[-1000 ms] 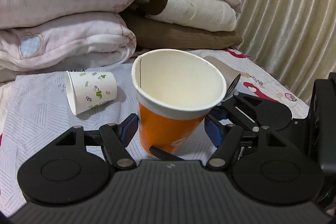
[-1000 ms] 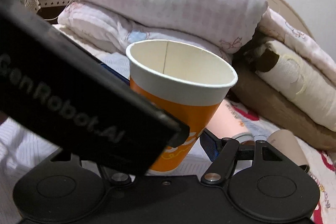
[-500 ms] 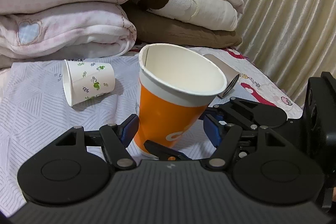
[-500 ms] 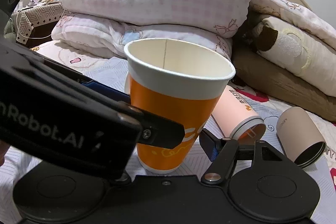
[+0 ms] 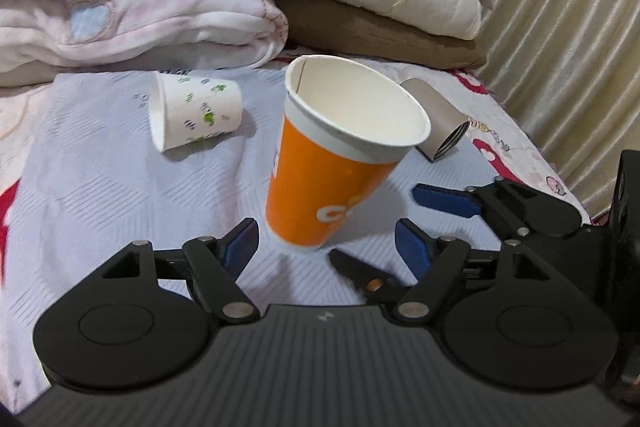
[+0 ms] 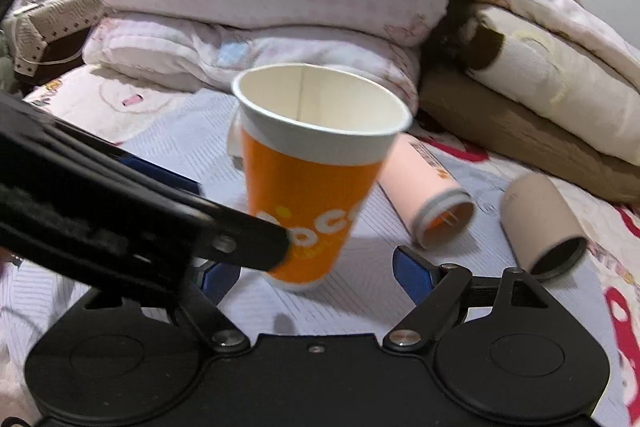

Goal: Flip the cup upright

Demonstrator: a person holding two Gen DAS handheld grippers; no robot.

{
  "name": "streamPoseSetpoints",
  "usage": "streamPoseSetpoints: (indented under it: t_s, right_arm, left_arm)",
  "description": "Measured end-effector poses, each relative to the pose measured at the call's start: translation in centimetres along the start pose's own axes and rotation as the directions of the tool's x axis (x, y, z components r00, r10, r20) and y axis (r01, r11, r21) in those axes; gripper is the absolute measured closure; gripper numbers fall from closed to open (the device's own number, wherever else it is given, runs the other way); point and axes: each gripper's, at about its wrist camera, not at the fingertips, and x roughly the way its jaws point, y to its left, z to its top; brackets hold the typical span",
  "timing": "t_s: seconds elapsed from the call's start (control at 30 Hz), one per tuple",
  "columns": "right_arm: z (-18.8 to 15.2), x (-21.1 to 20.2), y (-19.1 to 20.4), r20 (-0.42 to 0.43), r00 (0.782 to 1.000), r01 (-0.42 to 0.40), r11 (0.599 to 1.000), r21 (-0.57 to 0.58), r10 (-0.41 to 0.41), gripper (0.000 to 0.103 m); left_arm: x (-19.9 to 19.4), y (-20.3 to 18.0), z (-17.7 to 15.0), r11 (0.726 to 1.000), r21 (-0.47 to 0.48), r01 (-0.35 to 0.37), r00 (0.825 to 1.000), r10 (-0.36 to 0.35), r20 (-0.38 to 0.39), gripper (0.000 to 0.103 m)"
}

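Observation:
An orange paper cup [image 5: 328,183] with a white rim stands mouth up on the pale striped cloth [image 5: 104,195], leaning to the right. It also shows in the right wrist view [image 6: 308,195]. My left gripper [image 5: 326,247] is open, its blue fingertips on either side of the cup's base and apart from it. My right gripper [image 6: 308,273] is open too, just in front of the cup's base. Its blue fingers [image 5: 444,201] show at the right of the left wrist view. The left gripper's black body [image 6: 120,215] crosses the right wrist view and hides the right gripper's left finger.
A white cup with green print [image 5: 196,115] lies on its side at the back left. A pink tube cup [image 6: 428,187] and a grey-brown tube cup [image 6: 540,223] lie on their sides to the right. Folded quilts [image 5: 132,7] are stacked behind. A curtain [image 5: 568,27] hangs at the right.
Both grippers have pulled back from the orange cup, which now sits farther ahead, free of the fingers. The cup leans more to the right than before.

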Motion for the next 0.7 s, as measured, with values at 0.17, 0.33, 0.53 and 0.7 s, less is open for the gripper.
streamPoseSetpoints:
  t_s: [0.17,0.33,0.53,0.7]
  right_arm:
    - [-0.3,-1.6,-0.3,-0.019,0.999,0.046,0.999,0.012,-0.046,0.017]
    - [0.0,-4.7,-1.3,0.006,0.998,0.058,0.994,0.088,-0.059,0.017]
    - [-0.2,-9.5,-2.2,0.043,0.996,0.066,0.984,0.164,-0.074,0.017]
    - [0.1,-13.0,-2.3,0.068,0.994,0.07,0.979,0.191,-0.084,0.017]
  left_arm:
    - [-2.5,-0.5,0.1,0.999,-0.014,-0.029,0.999,0.029,-0.03,0.029]
    - [-5.9,-1.7,0.6,0.994,0.012,-0.11,0.994,0.11,-0.001,0.029]
    - [-9.6,-3.7,0.7,0.986,0.043,-0.163,0.987,0.163,0.005,0.028]
    - [-12.0,-5.1,-0.3,0.978,0.047,-0.202,0.979,0.202,-0.009,0.027]
